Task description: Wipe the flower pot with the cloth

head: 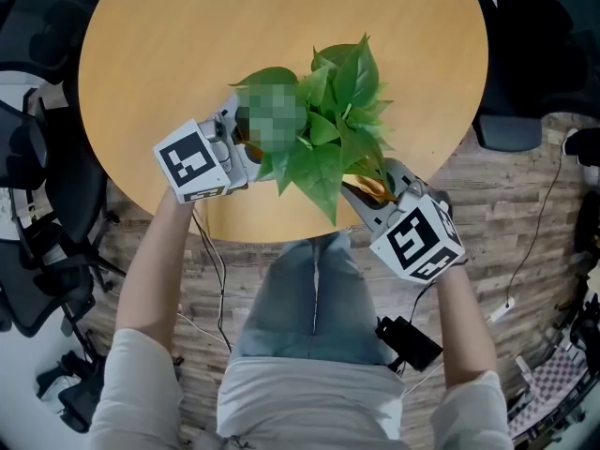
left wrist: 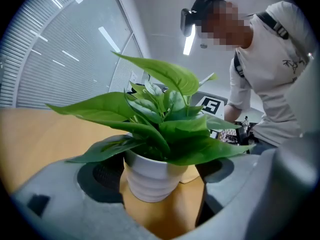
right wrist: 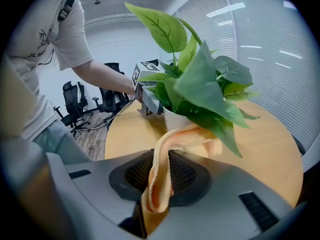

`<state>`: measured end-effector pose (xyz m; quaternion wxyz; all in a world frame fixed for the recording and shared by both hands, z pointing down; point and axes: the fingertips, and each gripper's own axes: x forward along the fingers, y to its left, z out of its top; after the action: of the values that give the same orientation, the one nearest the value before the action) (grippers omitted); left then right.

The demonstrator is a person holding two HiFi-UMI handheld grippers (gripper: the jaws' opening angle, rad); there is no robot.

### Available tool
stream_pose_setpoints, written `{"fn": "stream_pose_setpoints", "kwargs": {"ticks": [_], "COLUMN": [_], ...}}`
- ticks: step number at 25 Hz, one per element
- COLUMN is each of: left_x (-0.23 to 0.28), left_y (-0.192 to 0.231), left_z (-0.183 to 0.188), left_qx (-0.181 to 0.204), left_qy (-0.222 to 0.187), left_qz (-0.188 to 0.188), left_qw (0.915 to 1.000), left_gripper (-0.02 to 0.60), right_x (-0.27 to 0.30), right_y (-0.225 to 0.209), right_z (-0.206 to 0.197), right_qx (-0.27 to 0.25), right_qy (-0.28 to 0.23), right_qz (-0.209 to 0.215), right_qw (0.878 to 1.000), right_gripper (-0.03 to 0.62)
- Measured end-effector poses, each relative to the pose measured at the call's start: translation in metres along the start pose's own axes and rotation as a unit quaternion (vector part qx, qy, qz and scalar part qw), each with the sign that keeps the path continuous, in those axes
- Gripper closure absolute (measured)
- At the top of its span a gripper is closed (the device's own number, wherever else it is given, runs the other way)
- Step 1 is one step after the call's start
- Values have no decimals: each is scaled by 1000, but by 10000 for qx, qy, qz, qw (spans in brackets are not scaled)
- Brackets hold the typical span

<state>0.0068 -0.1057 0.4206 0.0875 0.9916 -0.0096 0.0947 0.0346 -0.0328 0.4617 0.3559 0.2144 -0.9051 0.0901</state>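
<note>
Overhead, head view: potted plant (head: pixel 333 120) stands near the front edge of the round wooden surface (head: pixel 169 54); left gripper (head: pixel 239 143) sits on one side of it, right gripper (head: pixel 375 195) on the other.
Left gripper view: fingers (left wrist: pixel 65 194) spread, white ribbed flower pot (left wrist: pixel 150 176) standing between them, seemingly unclamped; closing gently would likely steady it.
Right gripper view: fingers pinch the orange cloth (right wrist: pixel 162 174), whose free end lies against the flower pot under the leaves (right wrist: pixel 210 89).
Wiping step: press the orange cloth flat to the wall, sweep around, stay below the leaves, avoid tipping.
</note>
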Motion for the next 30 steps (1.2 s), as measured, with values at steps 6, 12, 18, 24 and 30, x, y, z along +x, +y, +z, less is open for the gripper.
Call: {"fn": "stream_pose_setpoints", "kwargs": {"ticks": [6,12,18,24,30], "left_x": [0,0,3,3,3], "left_y": [-2,-3,-3,-2,-2], "left_z": [-2,-2,-1,-2,-2], "left_qx": [-25,-66,-156,-235,-269], "left_qy": [-44,-88,-101,-134,-94], "left_qz": [106,255,720,1054,1114], "left_qw": [9999,9996,9972,9941,9934], "left_gripper": [127,127,127,127,127], "right_x": [-16,-12,2,3,3], "right_y": [-32,-72,-72,-74,-72], "right_z": [-20,-12,7,8,8], "right_qx": [228,-27,-315,-258,-314], "right_qy": [159,339,379,365,406], "right_qz": [-370,-701,-672,-746,-745], "right_qw": [9989,9970,9965,9962,9959], "right_gripper": [528,528,528,528,528]}}
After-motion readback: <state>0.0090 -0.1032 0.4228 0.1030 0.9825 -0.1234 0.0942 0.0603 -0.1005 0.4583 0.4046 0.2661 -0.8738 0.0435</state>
